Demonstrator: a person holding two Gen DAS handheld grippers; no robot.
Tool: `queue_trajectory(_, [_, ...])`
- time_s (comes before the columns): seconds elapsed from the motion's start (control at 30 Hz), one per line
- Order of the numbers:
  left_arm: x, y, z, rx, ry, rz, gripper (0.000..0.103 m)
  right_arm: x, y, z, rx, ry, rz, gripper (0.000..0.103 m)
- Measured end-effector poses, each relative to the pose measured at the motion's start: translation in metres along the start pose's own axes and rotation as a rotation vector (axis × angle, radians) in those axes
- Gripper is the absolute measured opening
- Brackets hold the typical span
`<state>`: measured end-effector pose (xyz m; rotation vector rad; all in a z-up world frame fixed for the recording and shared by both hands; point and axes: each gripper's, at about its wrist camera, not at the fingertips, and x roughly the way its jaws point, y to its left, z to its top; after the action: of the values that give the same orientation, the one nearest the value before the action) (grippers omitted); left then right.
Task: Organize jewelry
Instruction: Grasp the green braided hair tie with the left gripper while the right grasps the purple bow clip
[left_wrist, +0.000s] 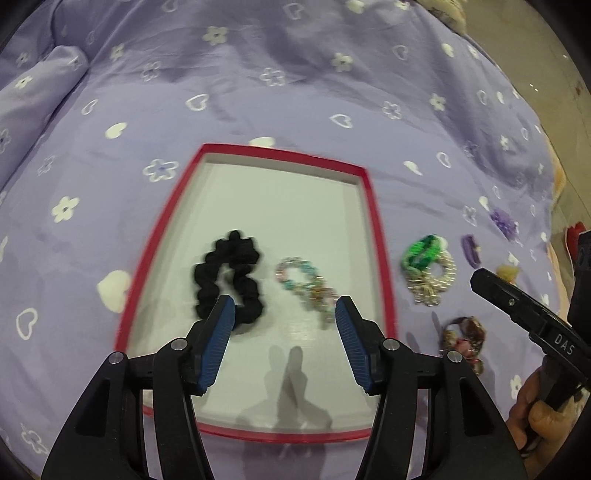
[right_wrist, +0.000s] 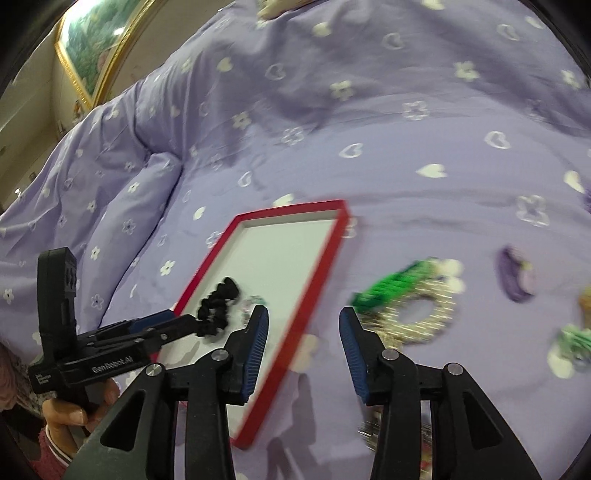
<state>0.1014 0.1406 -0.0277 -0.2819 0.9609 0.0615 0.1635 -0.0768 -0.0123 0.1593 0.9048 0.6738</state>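
Note:
A red-rimmed tray (left_wrist: 369, 192) with a white floor lies on the purple bedspread. In it rest a black scrunchie (left_wrist: 207, 280) and a pastel bead bracelet (left_wrist: 306, 284). My left gripper (left_wrist: 285, 308) hovers above them, open, nothing between its blue pads. To the tray's right lie a green band (left_wrist: 424, 251) on a silver chain bracelet (left_wrist: 439, 280), a purple band (left_wrist: 470, 251) and a dark bead bracelet (left_wrist: 465, 336). My right gripper (right_wrist: 303, 319) is open and empty over the tray's right rim (right_wrist: 325, 273), beside the green band (right_wrist: 391, 286) and silver bracelet (right_wrist: 424, 325).
The bedspread (left_wrist: 295, 92) is rumpled, with a fold at the far left. A purple flower piece (left_wrist: 502, 219) and a yellowish item (left_wrist: 508, 273) lie near the bed's right edge. A framed picture (right_wrist: 96, 44) hangs on the wall. A hand (left_wrist: 535, 413) grips the right tool.

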Motion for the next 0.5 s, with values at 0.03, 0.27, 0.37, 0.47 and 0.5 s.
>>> queue_trajectory(0.03, [0.000,-0.005,0.000,0.007,0.000,-0.005,0.056,-0.004,-0.005,-0.001,0.008,-0.004,-0.007,0.043])
queue_trajectory(0.27, [0.006,-0.042,0.002,0.079,0.008,-0.044,0.056,-0.033,-0.038,-0.011,0.057,-0.032,-0.064,0.043])
queue_trajectory(0.37, [0.009,-0.053,0.003,0.098,0.013,-0.055,0.056,-0.039,-0.051,-0.013,0.075,-0.037,-0.084,0.043])
queue_trajectory(0.47, [0.012,-0.065,0.006,0.122,0.017,-0.064,0.056,-0.045,-0.064,-0.014,0.091,-0.040,-0.105,0.043])
queue_trajectory(0.5, [0.014,-0.069,0.008,0.128,0.018,-0.067,0.056,-0.047,-0.067,-0.014,0.093,-0.043,-0.110,0.043])
